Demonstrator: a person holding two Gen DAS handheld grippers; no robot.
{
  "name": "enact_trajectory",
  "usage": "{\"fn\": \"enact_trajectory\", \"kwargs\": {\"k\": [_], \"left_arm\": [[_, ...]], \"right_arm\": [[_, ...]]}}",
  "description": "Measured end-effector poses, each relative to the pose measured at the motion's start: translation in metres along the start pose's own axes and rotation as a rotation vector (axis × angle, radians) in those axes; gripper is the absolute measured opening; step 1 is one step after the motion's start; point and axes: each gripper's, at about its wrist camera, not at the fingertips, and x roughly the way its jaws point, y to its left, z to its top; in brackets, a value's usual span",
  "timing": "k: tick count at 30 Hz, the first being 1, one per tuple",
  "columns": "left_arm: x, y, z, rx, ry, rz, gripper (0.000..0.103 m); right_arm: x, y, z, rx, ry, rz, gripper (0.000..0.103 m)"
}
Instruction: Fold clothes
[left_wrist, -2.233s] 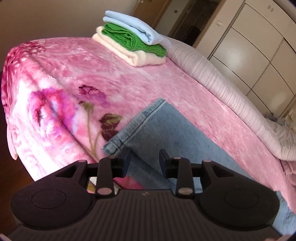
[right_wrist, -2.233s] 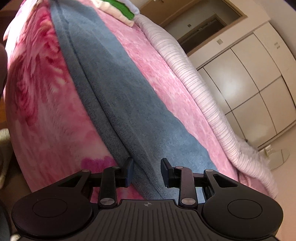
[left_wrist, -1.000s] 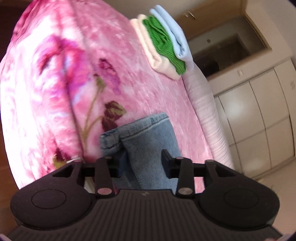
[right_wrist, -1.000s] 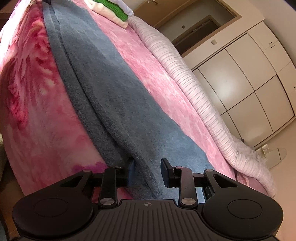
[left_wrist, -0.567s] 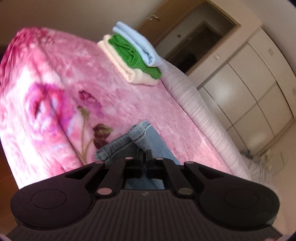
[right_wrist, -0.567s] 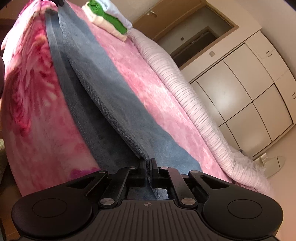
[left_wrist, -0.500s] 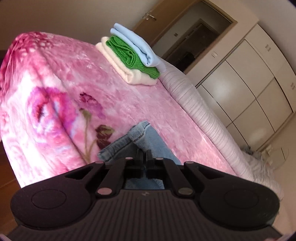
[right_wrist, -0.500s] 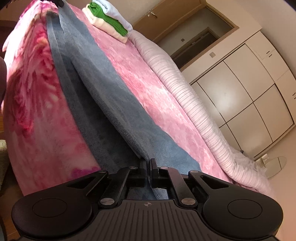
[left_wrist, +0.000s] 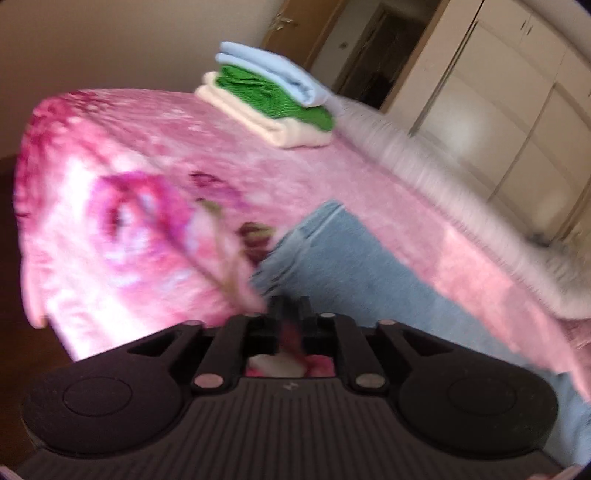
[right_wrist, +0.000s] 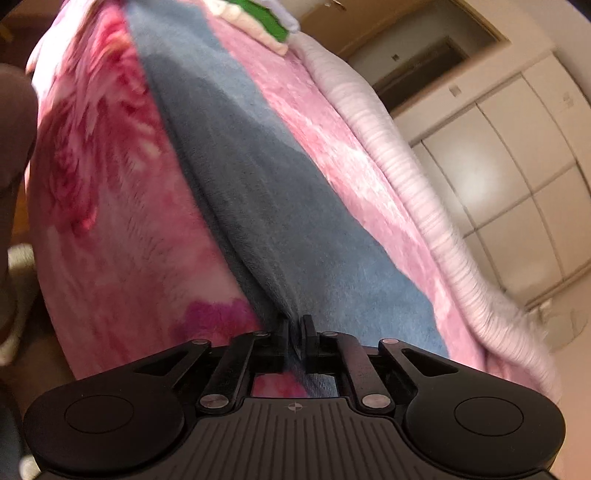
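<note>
Left wrist view shows our left gripper (left_wrist: 290, 314) pinching pink blanket (left_wrist: 155, 173) beside the jeans (left_wrist: 354, 266), the right gripper (right_wrist: 294, 330) clamping denim, so we likely regrip before folding.

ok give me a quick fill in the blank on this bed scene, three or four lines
1. The garment stretched along the pink blanket is a pair of blue ____.
2. In the folded stack, the green item lies under the light ____ one.
3. The bottom item of that stack is ____ coloured.
4. The right gripper has its jaws ____ on the denim fabric.

Missing words: jeans; blue; cream; shut
</note>
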Motion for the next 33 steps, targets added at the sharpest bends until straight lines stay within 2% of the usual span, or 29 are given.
{"fn": "enact_trajectory", "kwargs": {"k": [2, 6, 7, 10, 13, 16, 19, 25, 27, 29, 31, 33], "left_arm": [[-0.009, -0.009, -0.001, 0.021, 0.015, -0.001, 0.008], [-0.022, -0.059, -0.009, 0.12, 0.041, -0.107, 0.008], [-0.023, -0.077, -0.013, 0.156, 0.051, -0.142, 0.008], [-0.013, -0.141, -0.032, 0.258, 0.112, -0.278, 0.008], [-0.001, -0.196, -0.06, 0.323, 0.173, -0.383, 0.008], [0.006, -0.235, -0.085, 0.359, 0.226, -0.452, 0.008], [0.01, -0.265, -0.106, 0.396, 0.263, -0.497, 0.008], [0.01, -0.285, -0.123, 0.495, 0.266, -0.477, 0.008], [0.013, -0.286, -0.127, 0.519, 0.268, -0.459, 0.008], [0.015, -0.283, -0.129, 0.518, 0.273, -0.447, 0.008], [0.016, -0.28, -0.13, 0.509, 0.279, -0.44, 0.008], [0.016, -0.277, -0.13, 0.497, 0.283, -0.438, 0.008]], "right_arm": [[-0.004, -0.02, -0.007, 0.13, 0.009, 0.008, 0.008], [-0.018, -0.074, -0.042, 0.49, 0.041, -0.036, 0.012], [-0.021, -0.09, -0.054, 0.597, 0.054, -0.046, 0.012], [-0.031, -0.146, -0.112, 1.064, 0.046, -0.02, 0.013], [-0.043, -0.184, -0.193, 1.622, -0.086, 0.068, 0.015], [-0.048, -0.196, -0.248, 1.943, -0.238, 0.106, 0.015], [-0.042, -0.204, -0.271, 2.031, -0.277, 0.101, 0.015], [-0.019, -0.204, -0.287, 2.114, -0.309, 0.116, 0.014], [-0.018, -0.204, -0.291, 2.094, -0.289, 0.098, 0.0], [-0.019, -0.203, -0.293, 2.077, -0.244, 0.075, 0.0], [-0.026, -0.202, -0.297, 2.089, -0.256, 0.078, 0.001], [-0.033, -0.2, -0.304, 2.12, -0.277, 0.098, 0.008]]}}
